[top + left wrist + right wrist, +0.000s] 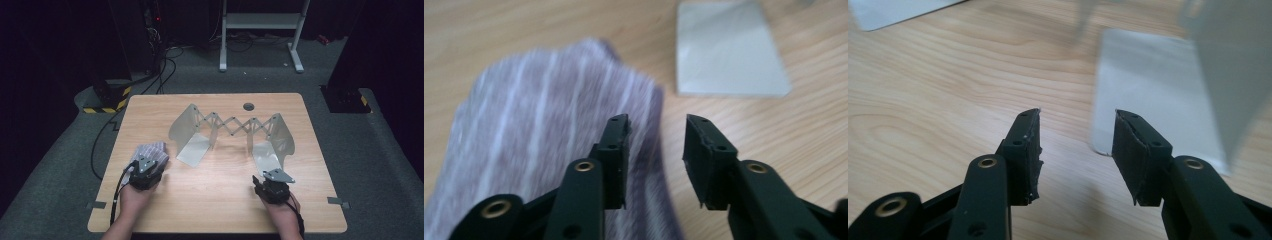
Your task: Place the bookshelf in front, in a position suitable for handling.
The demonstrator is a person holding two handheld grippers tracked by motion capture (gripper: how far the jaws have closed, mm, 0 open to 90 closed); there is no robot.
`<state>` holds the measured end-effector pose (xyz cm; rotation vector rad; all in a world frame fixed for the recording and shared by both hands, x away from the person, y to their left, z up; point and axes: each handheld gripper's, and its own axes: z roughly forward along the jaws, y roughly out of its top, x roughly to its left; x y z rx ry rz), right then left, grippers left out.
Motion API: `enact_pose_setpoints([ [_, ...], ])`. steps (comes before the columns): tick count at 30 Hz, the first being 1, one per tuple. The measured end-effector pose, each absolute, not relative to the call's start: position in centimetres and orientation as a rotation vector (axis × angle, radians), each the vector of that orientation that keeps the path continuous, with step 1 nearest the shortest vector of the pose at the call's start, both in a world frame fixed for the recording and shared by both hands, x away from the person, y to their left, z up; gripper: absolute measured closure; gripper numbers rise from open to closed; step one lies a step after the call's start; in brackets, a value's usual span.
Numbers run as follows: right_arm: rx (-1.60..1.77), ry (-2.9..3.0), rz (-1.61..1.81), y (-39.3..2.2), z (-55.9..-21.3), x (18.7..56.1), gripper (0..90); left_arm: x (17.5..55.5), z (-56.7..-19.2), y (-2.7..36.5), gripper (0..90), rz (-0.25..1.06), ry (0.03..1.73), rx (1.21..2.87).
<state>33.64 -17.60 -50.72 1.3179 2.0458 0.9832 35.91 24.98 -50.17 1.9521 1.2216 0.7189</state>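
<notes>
The striped cloth (150, 152) lies just left of the folding rack (232, 135), not picked up yet; left gripper (656, 150) and right gripper (1075, 150) both gape, gripping nothing.

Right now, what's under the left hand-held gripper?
The striped cloth lies on the table under the open left hand-held gripper, with bare wood beside it and a rack plate beyond. Whatever the cloth covers is hidden.

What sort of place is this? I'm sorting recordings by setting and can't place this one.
Probably a lab or workshop set up for recording, not a home: a bare wooden table on grey carpet, loose cables running to dark equipment, yellow-black hazard tape on the floor, and a white metal stand behind.
</notes>
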Motion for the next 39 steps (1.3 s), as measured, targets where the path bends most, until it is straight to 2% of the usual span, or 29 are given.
enact_pose_setpoints([
  [8, 1.420, 1.859, 0.984, -21.9, -49.9, 34.5, 56.8, 38.7, -46.3, 22.8, 52.2, 0.701, 1.113, 1.859],
  [11, 1.449, 1.806, 0.997, -23.1, -49.4, 35.4, 57.7, 40.2, -44.9, 21.6, 49.4, 0.758, 1.082, 1.855],
  [14, 1.461, 1.789, 1.005, -23.7, -49.1, 36.5, 64.6, 41.8, -43.9, 20.7, 49.3, 0.747, 1.087, 1.831],
  [17, 1.493, 1.798, 1.006, -24.0, -49.2, 37.6, 79.1, 43.0, -43.4, 20.1, 57.0, 0.741, 1.075, 1.828],
  [18, 1.484, 1.805, 0.999, -23.9, -49.2, 37.9, 83.8, 43.2, -43.3, 20.0, 64.0, 0.739, 1.078, 1.817],
  [20, 1.462, 1.805, 0.992, -23.7, -49.0, 38.1, 89.3, 43.4, -43.3, 20.0, 73.2, 0.740, 1.083, 1.801],
  [22, 1.454, 1.803, 0.992, -23.6, -48.9, 38.4, 89.8, 43.4, -43.3, 20.0, 80.4, 0.747, 1.085, 1.794],
  [24, 1.445, 1.815, 0.994, -23.6, -48.9, 38.7, 90.0, 43.2, -43.3, 19.9, 85.3, 0.761, 1.083, 1.794],
  [29, 1.442, 1.821, 0.982, -23.0, -48.9, 40.4, 90.0, 41.7, -43.4, 19.8, 86.2, 0.781, 1.077, 1.781],
  [39, 1.456, 1.820, 0.961, -21.7, -48.7, 45.4, 89.6, 35.3, -43.7, 19.2, 79.6, 0.825, 1.065, 1.768],
])
